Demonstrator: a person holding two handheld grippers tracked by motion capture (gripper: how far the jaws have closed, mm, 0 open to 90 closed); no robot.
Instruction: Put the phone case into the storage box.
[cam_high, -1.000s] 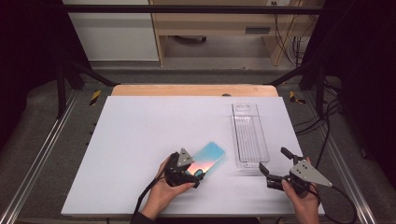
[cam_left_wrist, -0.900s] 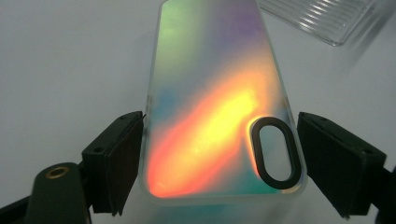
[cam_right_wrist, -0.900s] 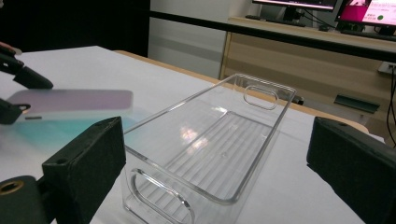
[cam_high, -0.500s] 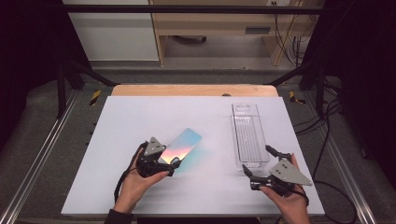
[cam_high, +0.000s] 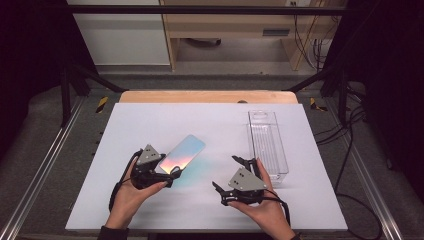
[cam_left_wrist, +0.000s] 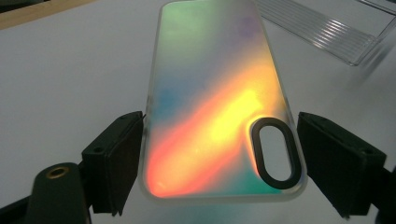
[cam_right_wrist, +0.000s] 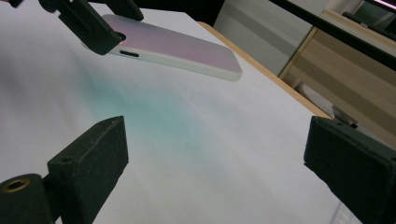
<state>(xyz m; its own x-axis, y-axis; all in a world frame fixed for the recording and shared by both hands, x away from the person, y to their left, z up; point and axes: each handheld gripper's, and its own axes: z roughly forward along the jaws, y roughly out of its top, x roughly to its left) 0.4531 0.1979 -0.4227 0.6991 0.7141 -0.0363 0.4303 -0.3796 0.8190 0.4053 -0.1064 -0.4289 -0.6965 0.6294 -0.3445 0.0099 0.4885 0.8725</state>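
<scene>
Clearly the left hand-held gripper (cam_high: 172, 172) clamps the iridescent phone case (cam_high: 183, 152) by its edges, lifted off the desk (cam_high: 150, 120) for carrying; the right hand-held gripper (cam_high: 234, 176) gapes empty.

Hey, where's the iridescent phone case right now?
In the high view, the phone case sits left of centre, held off the table in the left gripper, well left of the clear tray.

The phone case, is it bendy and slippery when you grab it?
The phone case looks thin and hollow, so probably light and slightly bendy. Its glossy back may be slippery, though the left hand-held gripper clamps its side edges. Held by one end above the table, it stays straight, so fairly stiff.
</scene>
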